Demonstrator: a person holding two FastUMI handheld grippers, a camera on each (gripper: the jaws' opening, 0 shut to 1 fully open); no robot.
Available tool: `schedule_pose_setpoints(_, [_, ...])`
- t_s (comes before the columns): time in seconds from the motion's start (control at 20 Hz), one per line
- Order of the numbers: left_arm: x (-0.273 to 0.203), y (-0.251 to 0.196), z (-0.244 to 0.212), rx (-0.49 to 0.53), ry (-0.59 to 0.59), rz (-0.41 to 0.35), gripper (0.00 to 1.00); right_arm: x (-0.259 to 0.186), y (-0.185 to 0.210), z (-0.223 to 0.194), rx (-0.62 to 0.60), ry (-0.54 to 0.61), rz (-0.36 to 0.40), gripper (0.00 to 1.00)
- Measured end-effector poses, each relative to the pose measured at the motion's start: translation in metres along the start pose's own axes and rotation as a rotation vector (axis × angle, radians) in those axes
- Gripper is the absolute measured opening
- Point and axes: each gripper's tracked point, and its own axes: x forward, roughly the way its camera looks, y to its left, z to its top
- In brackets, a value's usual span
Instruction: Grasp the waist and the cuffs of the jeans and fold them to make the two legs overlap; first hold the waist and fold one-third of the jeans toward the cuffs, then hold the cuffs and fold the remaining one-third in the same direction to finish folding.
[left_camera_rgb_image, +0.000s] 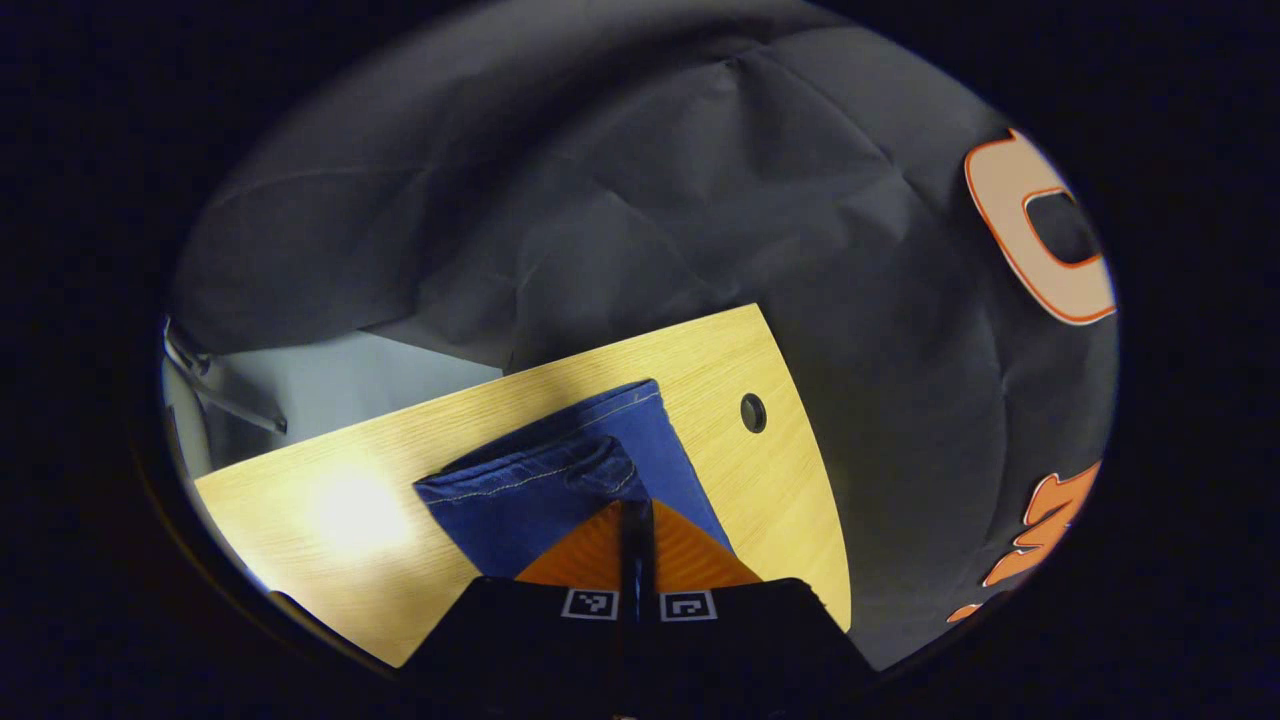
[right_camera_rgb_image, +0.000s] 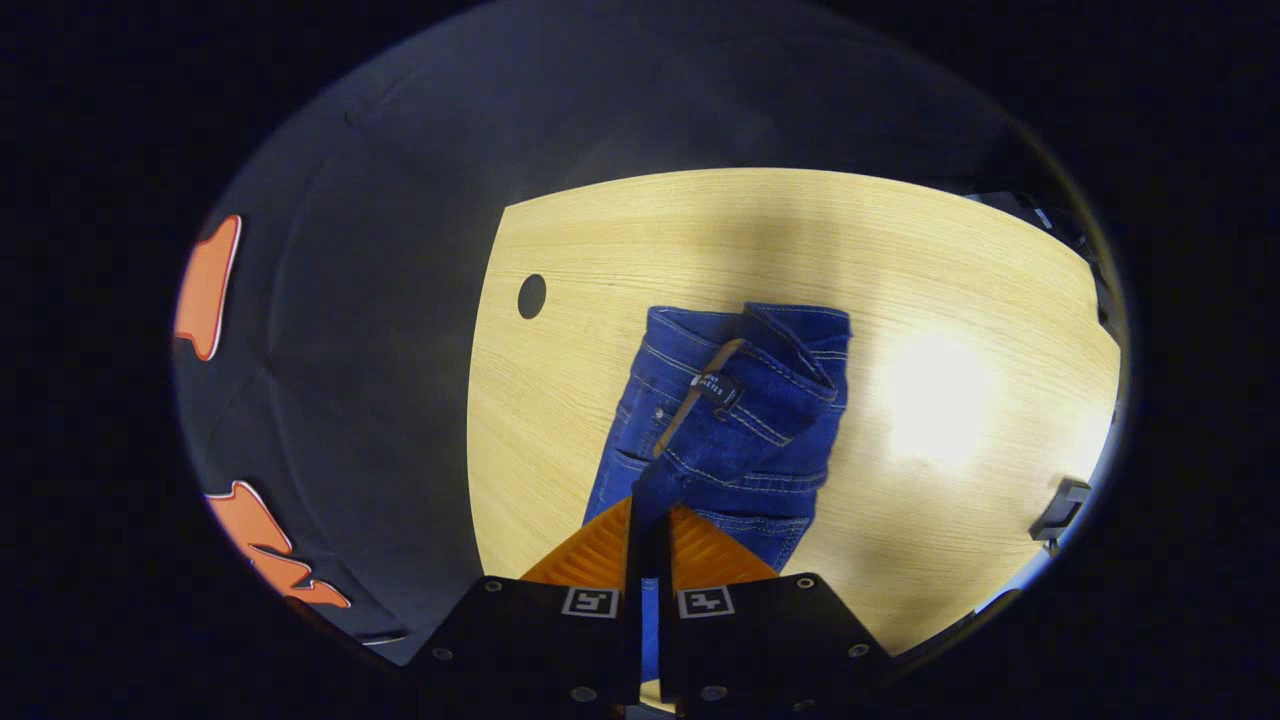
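While both grippers (left_camera_rgb_image: 636, 512) (right_camera_rgb_image: 650, 515) pinch denim, jeans (right_camera_rgb_image: 735, 420) lie on table (right_camera_rgb_image: 700, 230).

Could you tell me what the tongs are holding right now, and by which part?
Both tongs, left and right, pinch the jeans at an edge; which part cannot be told.

Ribbed orange fingers (right_camera_rgb_image: 700, 550), black housings, square markers, apparently small screws
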Motion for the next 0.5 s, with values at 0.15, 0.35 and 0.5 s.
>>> schedule_pose_setpoints(0.15, [0.017,-0.010,0.006,0.060,0.015,0.038,0.00,0.024,0.019,0.004,-0.004,0.034,0.006,0.07])
schedule_pose_setpoints(0.35, [0.040,-0.022,0.001,0.167,0.046,0.080,0.00,0.043,0.028,0.006,0.004,0.054,-0.031,0.07])
schedule_pose_setpoints(0.5, [0.034,-0.038,0.008,0.261,0.016,0.050,0.04,0.038,0.039,0.006,0.035,0.071,-0.007,0.07])
